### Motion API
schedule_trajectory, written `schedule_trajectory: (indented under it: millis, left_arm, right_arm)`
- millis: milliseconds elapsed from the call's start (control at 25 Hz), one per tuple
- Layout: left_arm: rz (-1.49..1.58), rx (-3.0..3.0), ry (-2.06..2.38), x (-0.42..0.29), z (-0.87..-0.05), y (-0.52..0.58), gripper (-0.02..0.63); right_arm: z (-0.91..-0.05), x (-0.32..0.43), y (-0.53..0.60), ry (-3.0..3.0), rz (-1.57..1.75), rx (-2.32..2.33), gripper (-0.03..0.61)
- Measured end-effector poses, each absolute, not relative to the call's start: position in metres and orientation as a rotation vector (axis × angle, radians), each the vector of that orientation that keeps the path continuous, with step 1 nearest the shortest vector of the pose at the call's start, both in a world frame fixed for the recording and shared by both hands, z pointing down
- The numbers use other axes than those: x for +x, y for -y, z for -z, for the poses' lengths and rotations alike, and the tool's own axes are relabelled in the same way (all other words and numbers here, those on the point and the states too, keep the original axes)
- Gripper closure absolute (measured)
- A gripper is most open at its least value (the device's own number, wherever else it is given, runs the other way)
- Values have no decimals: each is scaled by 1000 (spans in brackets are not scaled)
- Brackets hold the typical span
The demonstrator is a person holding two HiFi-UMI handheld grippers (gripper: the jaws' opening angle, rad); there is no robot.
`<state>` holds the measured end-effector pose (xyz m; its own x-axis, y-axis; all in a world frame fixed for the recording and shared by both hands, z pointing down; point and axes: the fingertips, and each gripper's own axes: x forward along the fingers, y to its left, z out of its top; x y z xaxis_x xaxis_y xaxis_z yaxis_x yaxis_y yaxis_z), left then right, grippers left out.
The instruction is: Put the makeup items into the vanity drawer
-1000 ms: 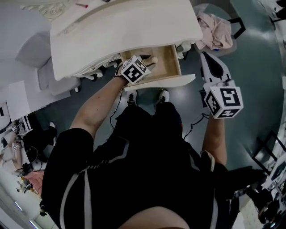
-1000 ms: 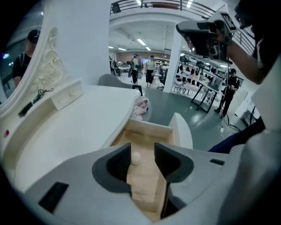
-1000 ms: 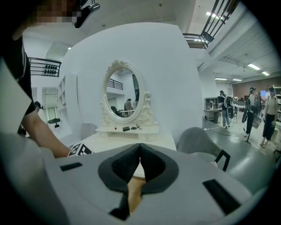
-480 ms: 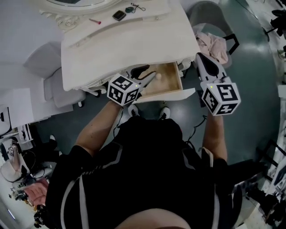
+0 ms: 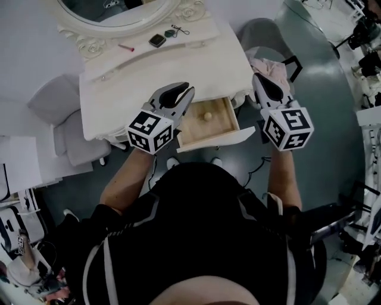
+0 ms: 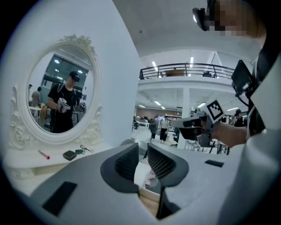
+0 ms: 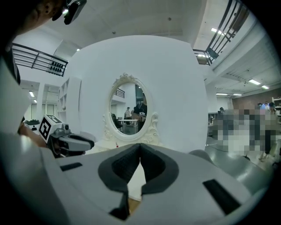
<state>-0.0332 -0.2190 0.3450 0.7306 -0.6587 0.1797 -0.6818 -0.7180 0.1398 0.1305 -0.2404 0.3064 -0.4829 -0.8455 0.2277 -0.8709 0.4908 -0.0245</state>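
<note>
The white vanity [image 5: 196, 65] has its wooden drawer [image 5: 221, 127] pulled out, and a round cream item [image 5: 207, 116] lies inside. On the tabletop below the oval mirror [image 5: 113, 9] lie a red stick [image 5: 125, 47], a dark compact [image 5: 157, 40] and a green piece with a cord [image 5: 172, 32]. They also show in the left gripper view: red stick [image 6: 44, 154], compact [image 6: 69, 154], green piece [image 6: 80, 151]. My left gripper [image 5: 178, 95] hovers over the vanity's front edge; its jaws are closing, a narrow gap left and nothing between them. My right gripper [image 5: 266, 86] is shut and empty, right of the drawer.
A grey chair [image 5: 262, 33] with pink cloth [image 5: 271, 67] on it stands right of the vanity. A grey padded seat [image 5: 65, 128] is at the left. The drawer front [image 5: 214, 140] juts toward my legs. Dark floor lies to the right.
My left gripper has come up and back out of the drawer, leaving the cream item inside, and its jaws have narrowed. The view has tilted up onto the tabletop and mirror.
</note>
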Motion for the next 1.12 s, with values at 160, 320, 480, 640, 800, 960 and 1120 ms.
schedule_trajectory:
  millis: [160, 320, 480, 640, 800, 960, 1120]
  left_arm:
    - [-86, 2724, 1161, -53, -315, 225, 562]
    - [-35, 2829, 1049, -54, -289, 218, 609]
    - [10, 2822, 1050, -60, -276, 219, 609]
    - [26, 2807, 1050, -66, -263, 217, 609]
    - [6, 2840, 1129, -77, -253, 219, 609]
    - [-29, 2810, 1210, -89, -252, 222, 609]
    - [4, 2764, 1237, -97, -251, 223, 609]
  right_arm:
    - [-302, 125, 239, 2546, -223, 1498, 574]
    - [-294, 115, 238, 2558, -206, 1470, 574]
    - [-285, 108, 238, 2566, -181, 1470, 573]
    - [-278, 103, 237, 2567, -161, 1477, 574]
    - [-271, 98, 237, 2571, -155, 1489, 574]
    - [-268, 94, 234, 2583, -155, 1478, 574]
    - [-264, 92, 234, 2574, -117, 1487, 574]
